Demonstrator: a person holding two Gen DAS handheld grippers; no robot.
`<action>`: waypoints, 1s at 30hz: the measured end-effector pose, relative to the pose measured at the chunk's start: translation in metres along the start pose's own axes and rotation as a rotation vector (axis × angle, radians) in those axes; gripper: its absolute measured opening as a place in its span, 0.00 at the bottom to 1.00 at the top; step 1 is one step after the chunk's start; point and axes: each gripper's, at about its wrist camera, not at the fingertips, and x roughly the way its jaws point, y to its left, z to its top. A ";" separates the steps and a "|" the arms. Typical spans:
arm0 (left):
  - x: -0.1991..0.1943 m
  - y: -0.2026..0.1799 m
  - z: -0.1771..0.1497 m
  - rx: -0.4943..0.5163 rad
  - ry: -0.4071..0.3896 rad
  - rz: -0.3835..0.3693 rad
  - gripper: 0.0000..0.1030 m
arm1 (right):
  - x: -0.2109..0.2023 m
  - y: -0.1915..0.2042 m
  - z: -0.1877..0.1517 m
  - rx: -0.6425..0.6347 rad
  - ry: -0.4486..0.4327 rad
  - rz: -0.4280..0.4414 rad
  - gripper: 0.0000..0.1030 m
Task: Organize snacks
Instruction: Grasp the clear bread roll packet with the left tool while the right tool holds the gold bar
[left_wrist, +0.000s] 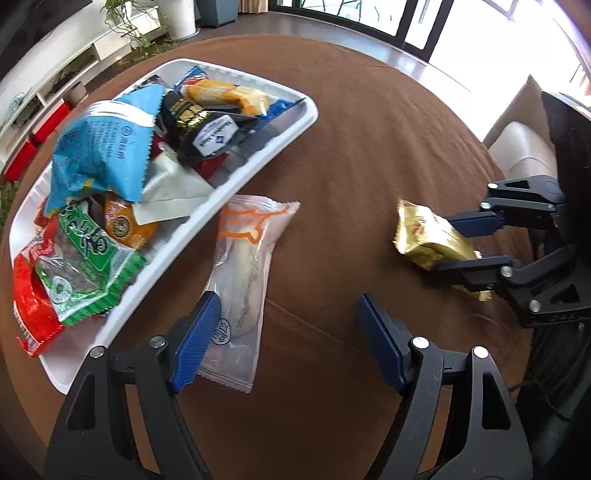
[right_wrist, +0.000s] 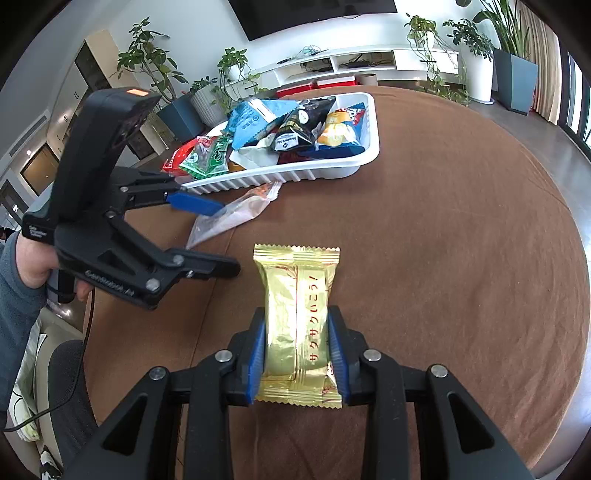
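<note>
1. The right gripper (right_wrist: 297, 350) has its blue pads pressed on both sides of the gold packet (right_wrist: 297, 314), holding it lengthwise just above the brown tablecloth (right_wrist: 461, 258), ready, I judge, to be carried to the white tray (right_wrist: 364, 162)
2. The left gripper (left_wrist: 288, 343) is wide apart, holding nothing; one pad (left_wrist: 197, 347) lies over the edge of the clear packet (left_wrist: 243, 266), the other is well clear of it, so the jaws must still straddle it
3. The clear packet lies on the cloth just beside the tray's near wall, probably next to go in
4. The tray is heaped with wrappers; its far end looks least piled
5. Open cloth lies between the two grippers, so each has room to move without crossing
</note>
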 end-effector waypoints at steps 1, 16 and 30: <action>-0.001 -0.004 -0.002 -0.005 -0.001 -0.010 0.73 | 0.000 0.000 0.000 0.000 0.000 0.001 0.33; 0.014 -0.003 0.021 -0.112 0.000 0.116 0.67 | 0.000 -0.003 0.000 0.001 -0.008 0.012 0.33; 0.007 -0.021 0.013 -0.164 0.037 0.147 0.40 | 0.000 -0.002 0.001 -0.007 -0.015 0.006 0.33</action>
